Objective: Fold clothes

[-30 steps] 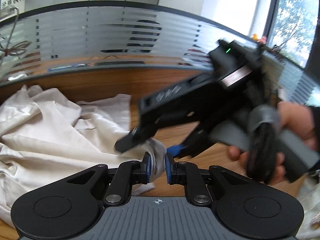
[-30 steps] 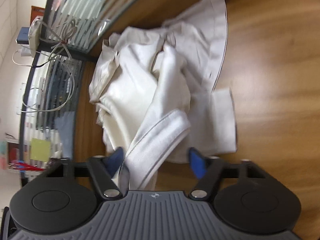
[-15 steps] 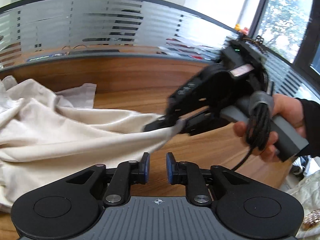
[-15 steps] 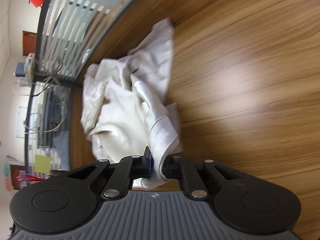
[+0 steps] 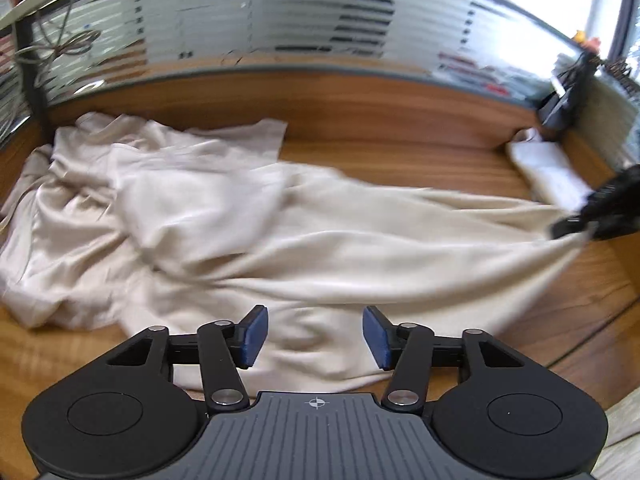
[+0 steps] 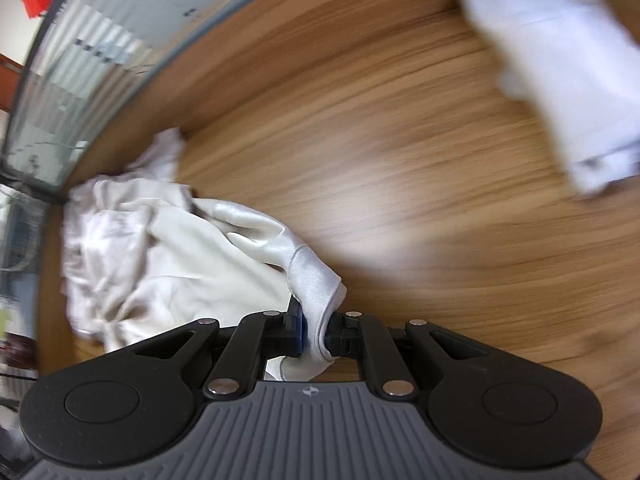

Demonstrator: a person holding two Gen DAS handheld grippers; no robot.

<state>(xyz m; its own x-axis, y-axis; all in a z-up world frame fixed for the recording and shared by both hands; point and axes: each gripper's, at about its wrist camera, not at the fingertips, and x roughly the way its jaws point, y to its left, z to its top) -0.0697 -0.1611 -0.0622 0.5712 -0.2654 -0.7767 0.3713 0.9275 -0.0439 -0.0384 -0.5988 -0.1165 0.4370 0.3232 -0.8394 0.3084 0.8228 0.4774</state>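
A cream satin garment [image 5: 208, 224] lies crumpled on the wooden table [image 5: 400, 152], stretched out toward the right. My left gripper [image 5: 316, 334] hovers over its near edge with the jaws opening; cloth lies below them, not pinched. My right gripper [image 6: 316, 334] is shut on a hemmed corner of the same garment [image 6: 168, 264]. In the left wrist view that right gripper [image 5: 576, 226] shows at the far right, pulling the cloth taut.
A folded white cloth [image 5: 548, 172] lies at the table's back right, also large in the right wrist view as a white cloth [image 6: 560, 60]. A frosted glass partition [image 5: 320, 28] runs behind the table. Cables [image 5: 52, 44] hang at the back left.
My left gripper let go of the garment's corner and opened wider. My right gripper closed on that corner and swept it far to the right, stretching the cloth out across the table.
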